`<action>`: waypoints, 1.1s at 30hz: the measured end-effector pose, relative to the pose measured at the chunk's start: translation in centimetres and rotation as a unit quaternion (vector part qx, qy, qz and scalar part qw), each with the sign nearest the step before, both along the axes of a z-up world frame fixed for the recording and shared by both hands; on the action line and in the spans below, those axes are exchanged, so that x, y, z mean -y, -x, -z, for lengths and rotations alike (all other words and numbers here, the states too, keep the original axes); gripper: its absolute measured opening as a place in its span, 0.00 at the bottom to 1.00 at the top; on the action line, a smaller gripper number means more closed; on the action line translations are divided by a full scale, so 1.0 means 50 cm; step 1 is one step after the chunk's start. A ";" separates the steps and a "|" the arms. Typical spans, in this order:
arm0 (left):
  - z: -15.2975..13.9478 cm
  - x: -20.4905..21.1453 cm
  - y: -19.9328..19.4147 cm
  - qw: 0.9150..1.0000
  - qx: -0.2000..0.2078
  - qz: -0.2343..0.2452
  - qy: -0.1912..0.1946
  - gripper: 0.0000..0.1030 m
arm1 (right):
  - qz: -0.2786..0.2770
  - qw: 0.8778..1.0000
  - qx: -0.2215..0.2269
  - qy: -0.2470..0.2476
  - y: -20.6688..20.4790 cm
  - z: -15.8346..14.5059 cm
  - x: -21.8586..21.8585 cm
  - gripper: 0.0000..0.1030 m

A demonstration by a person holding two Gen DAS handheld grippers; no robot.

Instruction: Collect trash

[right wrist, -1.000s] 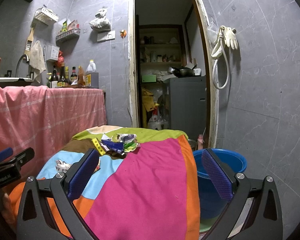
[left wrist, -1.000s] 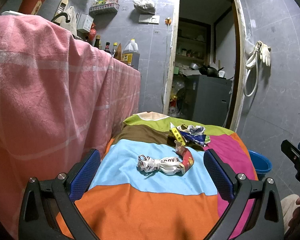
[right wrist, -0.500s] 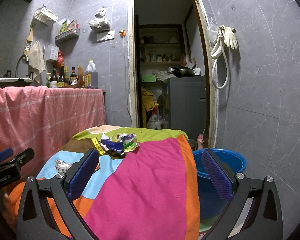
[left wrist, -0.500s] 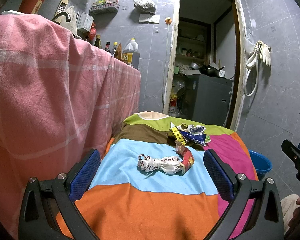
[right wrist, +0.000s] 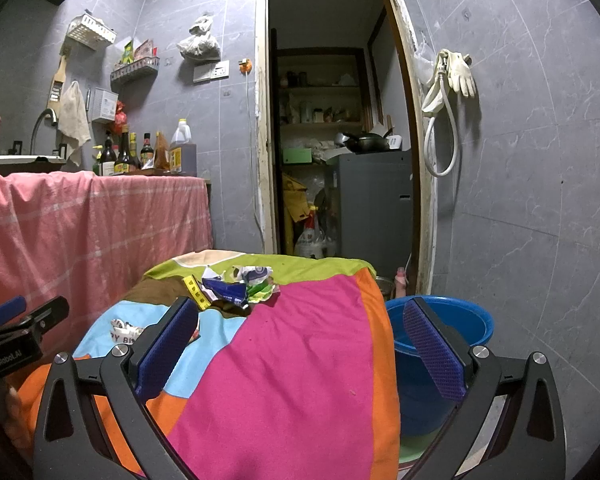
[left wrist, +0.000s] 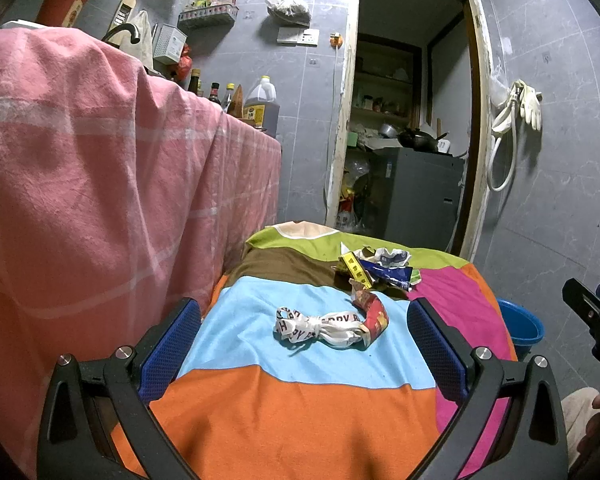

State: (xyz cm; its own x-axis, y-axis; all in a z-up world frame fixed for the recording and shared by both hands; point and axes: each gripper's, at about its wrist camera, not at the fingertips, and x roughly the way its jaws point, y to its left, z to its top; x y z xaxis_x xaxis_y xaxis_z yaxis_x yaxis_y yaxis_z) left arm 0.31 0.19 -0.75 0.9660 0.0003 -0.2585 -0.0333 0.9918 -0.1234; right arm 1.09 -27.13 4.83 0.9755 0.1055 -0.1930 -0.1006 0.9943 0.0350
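Observation:
A twisted white printed wrapper [left wrist: 320,326] with a red wrapper [left wrist: 374,314] against its right end lies on the light blue stripe of the colourful cloth [left wrist: 292,412]. A pile of crumpled yellow, blue and white wrappers [left wrist: 376,268] lies farther back; it also shows in the right wrist view [right wrist: 236,288]. My left gripper [left wrist: 302,344] is open and empty, hovering just short of the white wrapper. My right gripper [right wrist: 300,348] is open and empty above the pink patch. A blue bucket [right wrist: 456,324] stands on the floor to the right of the table.
A counter draped in pink cloth [left wrist: 100,200] stands close on the left, with bottles [right wrist: 140,156] on top. An open doorway [right wrist: 336,140] behind the table leads to a storeroom with a grey cabinet [right wrist: 376,200]. Gloves and a hose [right wrist: 448,92] hang on the right wall.

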 end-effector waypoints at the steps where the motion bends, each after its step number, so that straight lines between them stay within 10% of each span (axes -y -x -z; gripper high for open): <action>1: 0.001 0.000 0.000 1.000 0.000 0.000 0.000 0.98 | 0.000 1.000 0.000 0.000 0.000 0.000 0.000 1.00; 16: 0.010 -0.003 -0.014 1.000 -0.011 -0.011 -0.002 0.98 | -0.007 1.000 0.003 -0.003 -0.017 0.003 -0.005 1.00; 33: 0.065 -0.019 -0.182 0.986 -0.166 -0.011 0.013 0.94 | -0.054 0.995 -0.076 -0.037 -0.204 0.014 -0.035 1.00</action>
